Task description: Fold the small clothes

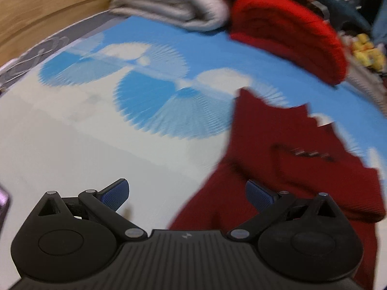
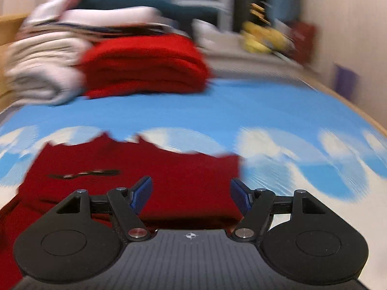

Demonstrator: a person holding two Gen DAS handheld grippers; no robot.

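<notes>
the dark red garment (image 2: 135, 181) lies spread on the blue-and-white cloud sheet (image 2: 266, 111), partly folded it seems, with a jagged far edge and a small dark mark near its middle. the step in hand looks like a pause between folds: both tools are free of the cloth. the right gripper (image 2: 191, 197) hangs just above the garment's near part, its blue pads apart with nothing between them. the left gripper (image 1: 187, 194) is also spread wide and empty; the garment lies under its right-hand finger (image 1: 260, 194) and beyond, while its other finger is over bare sheet off the garment's left side. beyond the garment, well apart from it, sit a folded bright red pile (image 2: 145, 65) and, beside that, a stack of pale folded clothes (image 2: 41, 67). the next move likely calls for pinching an edge or corner of the garment and carrying it across for another fold, or lifting it toward the piles; blur makes the edges hard to judge.
</notes>
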